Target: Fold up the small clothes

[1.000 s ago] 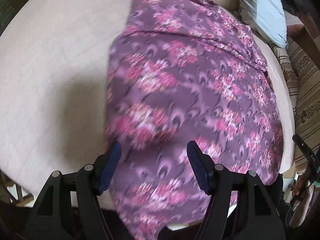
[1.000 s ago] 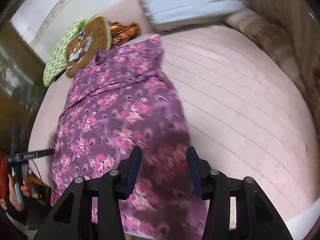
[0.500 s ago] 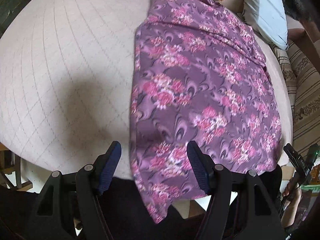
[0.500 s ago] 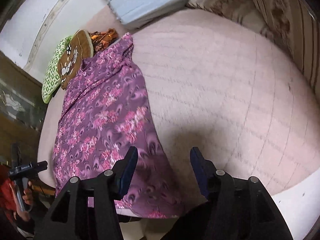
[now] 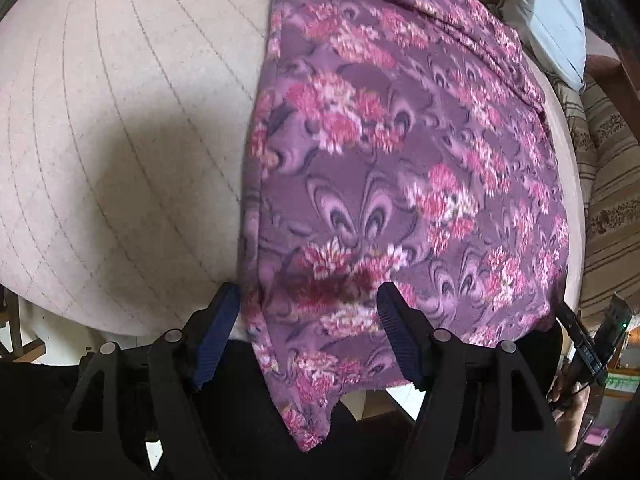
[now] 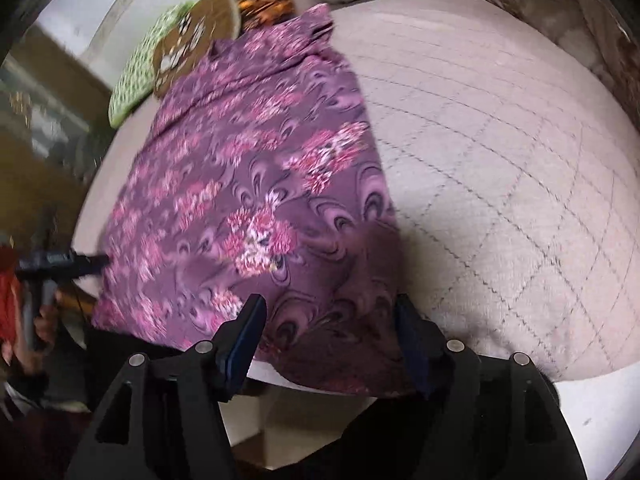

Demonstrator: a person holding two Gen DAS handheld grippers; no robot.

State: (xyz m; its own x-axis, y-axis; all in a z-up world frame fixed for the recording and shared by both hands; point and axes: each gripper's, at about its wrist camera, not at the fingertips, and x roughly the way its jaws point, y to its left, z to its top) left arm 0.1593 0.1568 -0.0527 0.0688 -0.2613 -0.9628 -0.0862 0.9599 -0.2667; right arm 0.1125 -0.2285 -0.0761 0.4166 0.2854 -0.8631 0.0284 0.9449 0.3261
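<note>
A purple garment with pink flowers (image 5: 400, 168) lies spread flat and lengthwise on a beige quilted bed (image 5: 120, 120). Its near hem hangs over the bed's front edge. My left gripper (image 5: 308, 300) is open, its jaws on either side of the near left corner of the hem. In the right wrist view the same garment (image 6: 256, 184) lies on the bed (image 6: 500, 168). My right gripper (image 6: 330, 312) is open over the near right corner of the hem. Neither grips the cloth.
A light blue pillow (image 5: 556, 16) lies at the head of the bed. A green cushion (image 6: 140, 68) and a brown cushion (image 6: 192, 40) lie at the far end. A striped cover (image 5: 608, 184) lies to the right. The other hand-held gripper (image 6: 52, 264) shows at the left.
Both grippers have come in toward the garment's near hem, the left to its left corner and the right to its right corner. Both stay open. The garment lies still.
</note>
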